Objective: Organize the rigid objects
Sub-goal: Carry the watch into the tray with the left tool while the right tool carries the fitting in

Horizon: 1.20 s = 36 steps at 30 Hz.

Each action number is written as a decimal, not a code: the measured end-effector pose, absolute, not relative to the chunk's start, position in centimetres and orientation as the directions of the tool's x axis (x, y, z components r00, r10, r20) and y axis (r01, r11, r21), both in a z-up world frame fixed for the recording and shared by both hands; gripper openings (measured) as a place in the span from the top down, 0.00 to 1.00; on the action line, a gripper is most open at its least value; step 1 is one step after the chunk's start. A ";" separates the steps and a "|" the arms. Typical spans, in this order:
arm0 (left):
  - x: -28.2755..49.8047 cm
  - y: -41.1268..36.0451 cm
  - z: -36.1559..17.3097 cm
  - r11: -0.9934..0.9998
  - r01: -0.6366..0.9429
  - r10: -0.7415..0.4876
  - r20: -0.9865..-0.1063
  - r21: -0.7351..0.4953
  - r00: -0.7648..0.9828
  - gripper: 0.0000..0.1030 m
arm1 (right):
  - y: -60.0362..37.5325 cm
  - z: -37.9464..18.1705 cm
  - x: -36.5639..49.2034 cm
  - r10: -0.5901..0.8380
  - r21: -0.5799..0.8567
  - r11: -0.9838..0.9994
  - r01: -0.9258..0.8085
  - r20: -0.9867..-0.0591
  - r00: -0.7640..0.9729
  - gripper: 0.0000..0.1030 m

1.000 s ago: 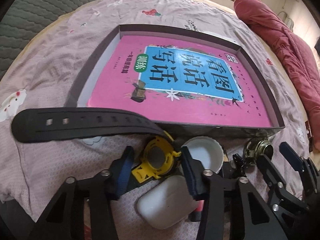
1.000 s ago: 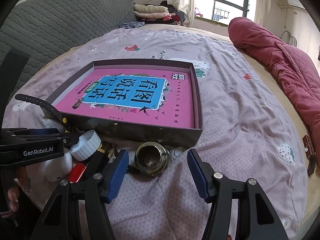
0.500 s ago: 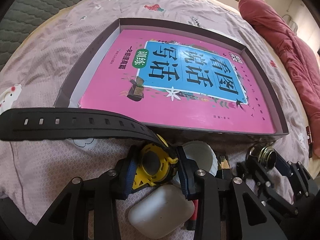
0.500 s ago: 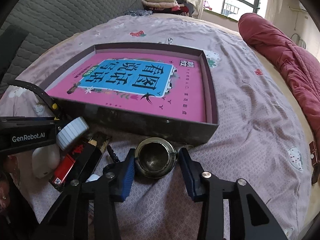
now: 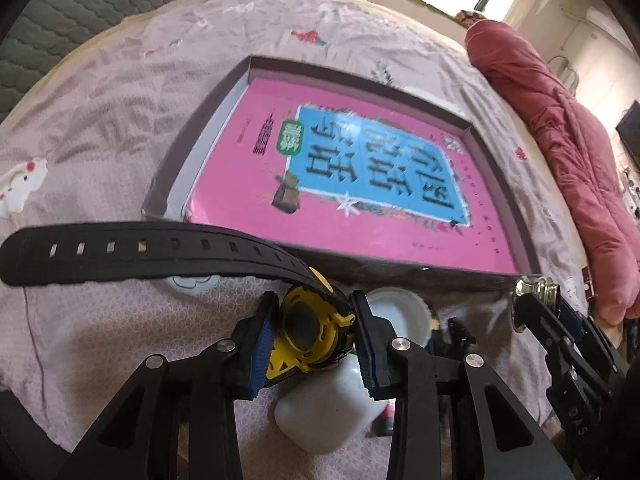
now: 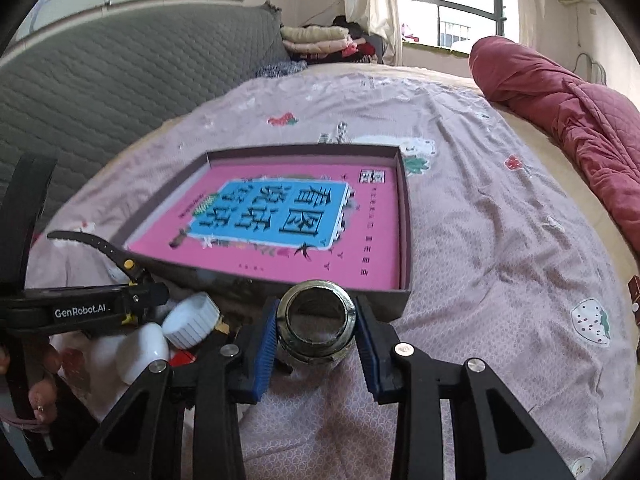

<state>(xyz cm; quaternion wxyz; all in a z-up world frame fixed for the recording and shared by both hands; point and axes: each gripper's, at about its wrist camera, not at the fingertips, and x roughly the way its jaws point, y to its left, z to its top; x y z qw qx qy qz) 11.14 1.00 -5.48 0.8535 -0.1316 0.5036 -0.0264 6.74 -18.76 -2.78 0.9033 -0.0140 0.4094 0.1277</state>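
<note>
— Two items are in my grip, none in the box besides the book. My left gripper (image 5: 314, 338), low centre of the left wrist view, is clamped on the yellow watch (image 5: 306, 334), its black strap (image 5: 160, 252) trailing to the left edge of the frame.

— And the right?

— My right gripper (image 6: 316, 330), bottom centre of the right wrist view, is closed around the metal ring (image 6: 317, 320), just in front of the near wall of the box (image 6: 404, 216). Only the pink book (image 6: 280, 232) lies inside.

— What is left?

— I judge both held pieces have yet to go in. Lower left of the right wrist view, the white cap (image 6: 192, 320), the white case (image 6: 136, 350) and something red under them sit on the bed (image 6: 500, 240), just beside the box. I cannot tell what the red thing is.
</note>
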 end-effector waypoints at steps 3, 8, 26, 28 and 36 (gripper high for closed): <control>10.8 0.8 -4.5 0.966 -0.069 -0.179 -0.835 -0.250 0.520 0.64 | -19.1 -2.3 6.7 0.226 0.093 0.968 -0.233 -0.730 0.645 0.64; 10.4 1.0 -3.2 0.967 -0.051 -0.180 -0.812 -0.250 0.555 0.64 | -19.4 -1.9 6.6 0.226 0.100 0.969 -0.225 -0.719 0.657 0.64; 9.1 2.1 0.8 0.973 -0.003 -0.169 -0.718 -0.231 0.675 0.64 | -19.0 0.1 6.0 0.215 0.057 0.970 -0.235 -0.646 0.732 0.64; 9.4 2.2 1.1 0.971 0.004 -0.177 -0.713 -0.237 0.678 0.66 | -19.0 0.3 6.2 0.219 0.061 0.970 -0.235 -0.640 0.737 0.64; 11.5 2.6 0.4 0.978 -0.023 -0.136 -0.724 -0.206 0.676 0.66 | -18.6 0.3 7.1 0.227 0.061 0.968 -0.245 -0.629 0.743 0.64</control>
